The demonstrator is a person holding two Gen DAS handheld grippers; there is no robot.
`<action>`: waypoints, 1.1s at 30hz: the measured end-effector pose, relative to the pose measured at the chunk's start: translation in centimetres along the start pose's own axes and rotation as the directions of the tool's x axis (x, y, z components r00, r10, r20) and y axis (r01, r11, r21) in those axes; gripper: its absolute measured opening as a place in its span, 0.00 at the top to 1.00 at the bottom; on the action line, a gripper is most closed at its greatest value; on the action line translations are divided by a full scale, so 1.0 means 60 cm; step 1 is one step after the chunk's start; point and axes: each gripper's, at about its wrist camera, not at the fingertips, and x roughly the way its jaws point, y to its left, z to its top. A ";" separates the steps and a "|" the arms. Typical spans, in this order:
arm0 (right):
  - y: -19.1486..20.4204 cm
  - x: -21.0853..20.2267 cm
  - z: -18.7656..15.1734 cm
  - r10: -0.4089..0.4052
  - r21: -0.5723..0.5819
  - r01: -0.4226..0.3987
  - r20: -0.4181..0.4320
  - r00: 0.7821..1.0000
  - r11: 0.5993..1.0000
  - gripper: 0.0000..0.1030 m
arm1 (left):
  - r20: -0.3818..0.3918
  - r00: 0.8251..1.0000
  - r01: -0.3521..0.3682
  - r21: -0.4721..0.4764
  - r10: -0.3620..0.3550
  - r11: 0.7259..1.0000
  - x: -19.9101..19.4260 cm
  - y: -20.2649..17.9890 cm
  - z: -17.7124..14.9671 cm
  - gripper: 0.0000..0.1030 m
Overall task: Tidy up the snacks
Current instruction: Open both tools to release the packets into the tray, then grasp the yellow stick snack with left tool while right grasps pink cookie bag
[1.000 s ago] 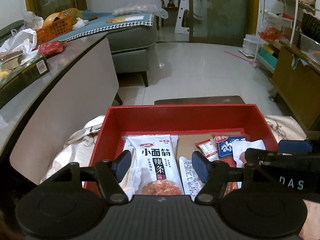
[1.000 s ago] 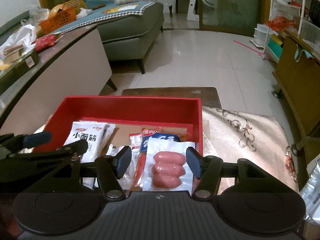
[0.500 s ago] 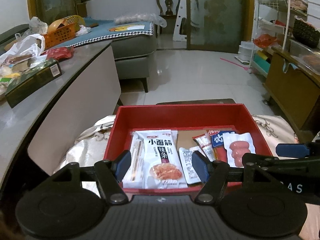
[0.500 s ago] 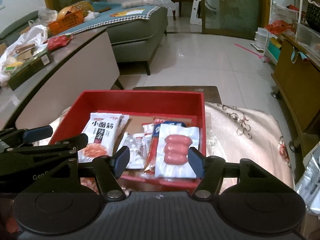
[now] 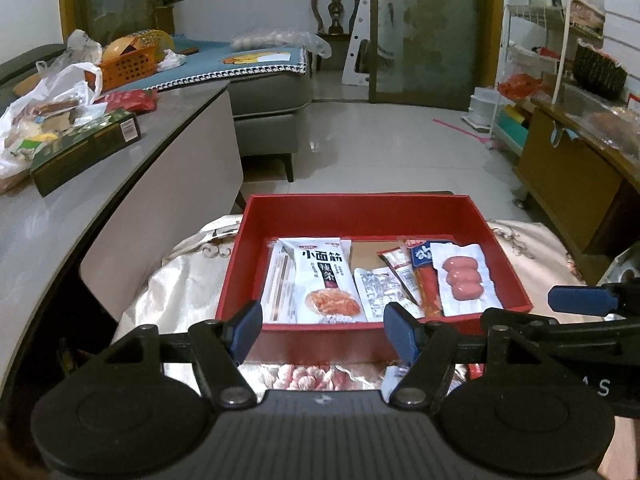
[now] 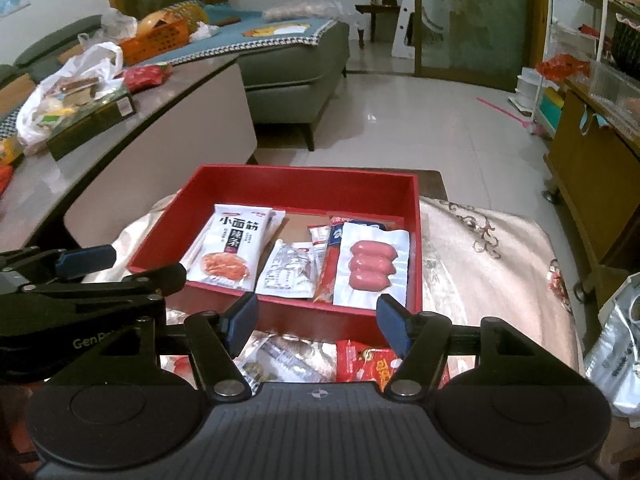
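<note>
On pale embroidered cloth [image 6: 492, 248], snack packets fill the red cardboard box [image 6: 296, 184]; left gripper [image 5: 322, 326] and right gripper [image 6: 314, 322] hover nearside, fingers apart, empty, right widening.

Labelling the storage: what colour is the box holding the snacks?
Red, inside and out: the box shows best in the right wrist view.

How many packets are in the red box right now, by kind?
In the red box:
White spicy-strip packets, one half hidden under the other: 2
Clear packet with three pink sausages: 1
Silver printed sachet: 1
Red sausage stick: 1
Small red-and-white sachet: 1
Total: 6 visible
</note>
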 end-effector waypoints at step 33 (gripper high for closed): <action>0.029 -0.067 -0.071 -0.021 -0.107 0.019 -0.009 1.000 0.994 0.19 | -0.104 0.994 -0.018 -0.010 0.017 1.000 -0.046 0.036 -0.081 0.35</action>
